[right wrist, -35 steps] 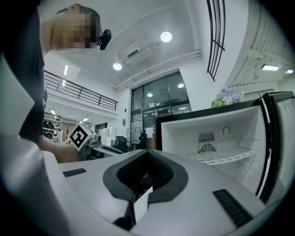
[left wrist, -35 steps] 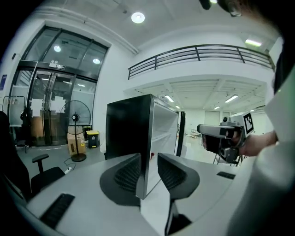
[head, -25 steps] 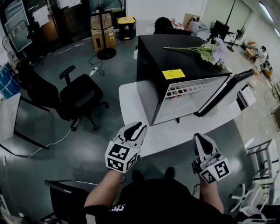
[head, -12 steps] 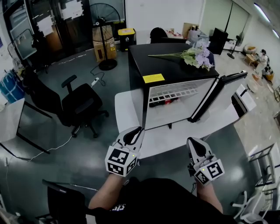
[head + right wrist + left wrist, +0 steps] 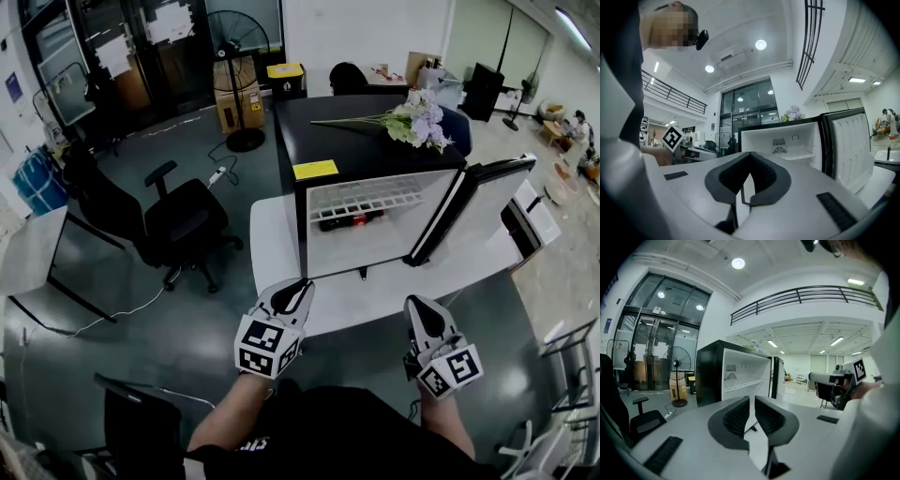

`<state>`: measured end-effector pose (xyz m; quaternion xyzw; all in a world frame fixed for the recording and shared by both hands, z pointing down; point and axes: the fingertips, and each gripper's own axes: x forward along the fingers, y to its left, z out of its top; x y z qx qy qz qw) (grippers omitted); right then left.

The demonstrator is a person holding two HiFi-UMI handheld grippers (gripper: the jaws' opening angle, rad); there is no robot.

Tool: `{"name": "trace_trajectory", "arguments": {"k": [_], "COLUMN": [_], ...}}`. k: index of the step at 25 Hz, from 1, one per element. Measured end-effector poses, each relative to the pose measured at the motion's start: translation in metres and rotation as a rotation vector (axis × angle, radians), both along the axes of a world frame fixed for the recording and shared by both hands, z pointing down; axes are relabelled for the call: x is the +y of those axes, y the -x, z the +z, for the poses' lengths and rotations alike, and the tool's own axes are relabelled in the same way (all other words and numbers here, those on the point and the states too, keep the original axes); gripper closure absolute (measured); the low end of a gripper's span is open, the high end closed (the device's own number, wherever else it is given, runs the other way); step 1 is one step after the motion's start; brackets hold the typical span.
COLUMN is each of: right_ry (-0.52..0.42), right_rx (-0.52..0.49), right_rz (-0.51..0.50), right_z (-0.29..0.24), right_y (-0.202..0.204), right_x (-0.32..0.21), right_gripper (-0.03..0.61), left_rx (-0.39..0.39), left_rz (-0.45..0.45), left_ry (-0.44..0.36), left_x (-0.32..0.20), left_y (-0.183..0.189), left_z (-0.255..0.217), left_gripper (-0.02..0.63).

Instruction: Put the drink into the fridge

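Observation:
The black fridge (image 5: 375, 150) stands on a white table (image 5: 272, 248), its door (image 5: 473, 202) swung open to the right. A red drink (image 5: 352, 222) lies on its wire shelf, low in the white inside. Both grippers hang in front of the table's near edge, apart from the fridge. My left gripper (image 5: 298, 291) is shut with nothing between its jaws; it faces the open fridge (image 5: 710, 376). My right gripper (image 5: 419, 309) is shut and empty too, tips together (image 5: 750, 157), with the fridge (image 5: 787, 140) ahead. The drink does not show in either gripper view.
A bunch of pale purple flowers (image 5: 412, 122) lies on the fridge top. A black office chair (image 5: 183, 220) stands left of the table, a floor fan (image 5: 239, 56) and cardboard boxes behind. A white desk (image 5: 28, 253) sits at far left.
My left gripper's jaws have gone from a small gap to shut. The view has drawn back, so the fridge sits farther off and more of its inside and the red drink show.

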<state>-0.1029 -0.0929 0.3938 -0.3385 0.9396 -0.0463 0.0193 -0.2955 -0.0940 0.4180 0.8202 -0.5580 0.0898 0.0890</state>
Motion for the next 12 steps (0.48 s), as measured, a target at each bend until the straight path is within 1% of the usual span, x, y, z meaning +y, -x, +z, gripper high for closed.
{"name": "trace_trajectory", "arguments": {"k": [6, 12], "right_ry": [0.027, 0.022], "right_rx": [-0.022, 0.004], "right_rz": [0.011, -0.005], "right_z": [0.009, 0.011], "right_y": [-0.010, -0.008], "right_x": [-0.002, -0.004], "right_gripper": [0.566, 0.566], "left_rx": [-0.017, -0.052], "left_rz": [0.005, 0.014], "left_ry": [-0.017, -0.041], "left_x": [-0.005, -0.009], "left_y": [-0.004, -0.010], "left_z": [-0.007, -0.013], "left_gripper": [0.581, 0.584]}}
